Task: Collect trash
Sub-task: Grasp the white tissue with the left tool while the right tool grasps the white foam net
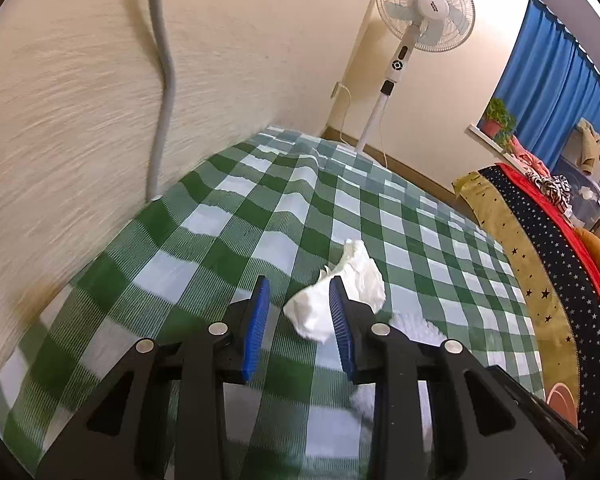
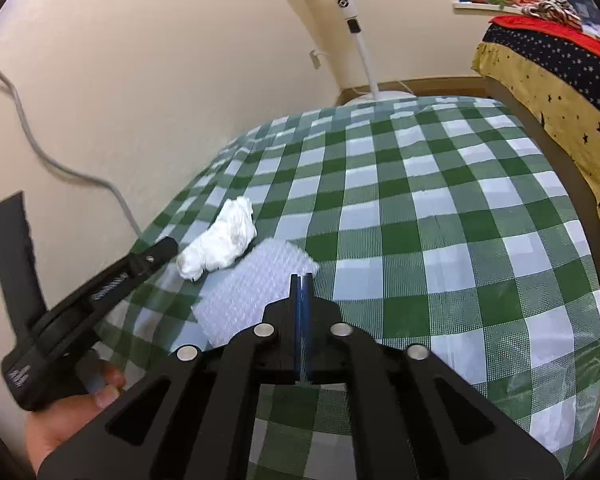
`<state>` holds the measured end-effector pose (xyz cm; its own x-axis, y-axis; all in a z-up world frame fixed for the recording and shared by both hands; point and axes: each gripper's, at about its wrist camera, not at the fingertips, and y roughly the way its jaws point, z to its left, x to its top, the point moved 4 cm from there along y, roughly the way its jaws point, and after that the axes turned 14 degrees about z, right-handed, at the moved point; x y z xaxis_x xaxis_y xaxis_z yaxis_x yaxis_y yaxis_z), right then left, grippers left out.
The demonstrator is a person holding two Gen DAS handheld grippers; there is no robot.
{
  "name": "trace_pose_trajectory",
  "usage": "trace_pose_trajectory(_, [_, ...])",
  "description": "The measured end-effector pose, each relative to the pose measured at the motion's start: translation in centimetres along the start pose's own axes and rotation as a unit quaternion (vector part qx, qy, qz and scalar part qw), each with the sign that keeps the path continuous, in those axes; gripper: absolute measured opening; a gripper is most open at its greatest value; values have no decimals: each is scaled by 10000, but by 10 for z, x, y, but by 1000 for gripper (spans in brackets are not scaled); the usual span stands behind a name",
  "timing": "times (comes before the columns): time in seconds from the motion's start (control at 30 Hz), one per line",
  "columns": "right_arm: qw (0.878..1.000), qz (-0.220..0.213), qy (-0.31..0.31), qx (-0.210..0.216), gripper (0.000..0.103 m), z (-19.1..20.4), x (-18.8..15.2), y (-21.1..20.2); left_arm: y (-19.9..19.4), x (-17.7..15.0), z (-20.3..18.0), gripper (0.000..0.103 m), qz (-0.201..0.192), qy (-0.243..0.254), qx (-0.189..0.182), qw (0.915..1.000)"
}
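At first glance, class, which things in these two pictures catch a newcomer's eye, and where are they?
The green-and-white checked tablecloth fills both views. On it, near the wall, lies a crumpled white tissue with a sheet of bubble wrap beside it. The left gripper is open just before the tissue, and a white standing fan rises behind the table.

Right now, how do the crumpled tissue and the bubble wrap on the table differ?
The crumpled tissue is opaque white and bunched into a lump; the bubble wrap is clear, bumpy and lies flat. The tissue sits nearer the wall, ahead of the open left tongs; the bubble wrap lies just in front of the shut right tongs. Both rest on the green checked tablecloth, ungrasped.
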<state>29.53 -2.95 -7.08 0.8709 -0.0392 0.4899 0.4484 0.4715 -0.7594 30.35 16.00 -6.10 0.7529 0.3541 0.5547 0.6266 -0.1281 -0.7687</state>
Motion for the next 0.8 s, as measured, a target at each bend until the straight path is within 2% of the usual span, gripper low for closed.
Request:
trace_pose_trajectory(0.03, [9999, 34, 12, 106, 27, 1, 0, 2, 0, 2, 1, 31, -1, -5, -1, 10000])
trace_pose_trajectory(0.07, [10000, 36, 5, 92, 48, 2, -1, 4, -1, 3, 2, 31, -13, -15, -2, 10000])
trace_pose_trajectory(0.1, [10000, 42, -9, 36, 55, 4, -1, 8, -2, 5, 4, 31, -35, -28, -18, 10000])
trace_pose_trajectory(0.23, [9996, 247, 39, 129, 55, 9, -2, 22, -3, 6, 8, 31, -41, 11, -17, 10000])
trace_pose_trajectory(0.27, [9995, 281, 19, 150, 53, 12, -2, 25, -2, 6, 10, 31, -26, -2, -42, 10000])
trace_pose_trajectory(0.33, [9991, 371, -114, 141, 35, 17, -4, 30, -1, 5, 11, 31, -3, -13, -95, 10000])
trace_pose_trajectory(0.37, [9990, 399, -154, 105, 17, 18, -3, 33, 0, 5, 11, 31, 15, -4, -113, 9999])
trace_pose_trajectory(0.4, [9990, 409, -190, 60, 7, 17, -4, 34, 1, 5, 10, 31, 37, 8, -134, 9999])
trace_pose_trajectory(0.47, [9994, 292, -172, -76, 1, 13, -3, 28, 3, 4, 7, 31, 79, 41, -181, 9998])
trace_pose_trajectory(0.57, [9994, 138, -64, -305, 1, 1, 0, 19, 8, 4, 0, 31, 156, 104, -251, 9995])
trace_pose_trajectory(0.6, [9994, 93, 17, -344, 1, -4, 2, 16, 11, 4, -2, 33, 206, 143, -247, 9994])
trace_pose_trajectory(0.67, [9994, 64, 75, -332, 1, -10, 4, 13, 17, 2, -6, 43, 330, 213, -176, 9991])
trace_pose_trajectory(0.8, [9991, -40, 61, -415, 1, -14, 5, 7, 25, 4, -11, 45, 459, 238, -144, 9986])
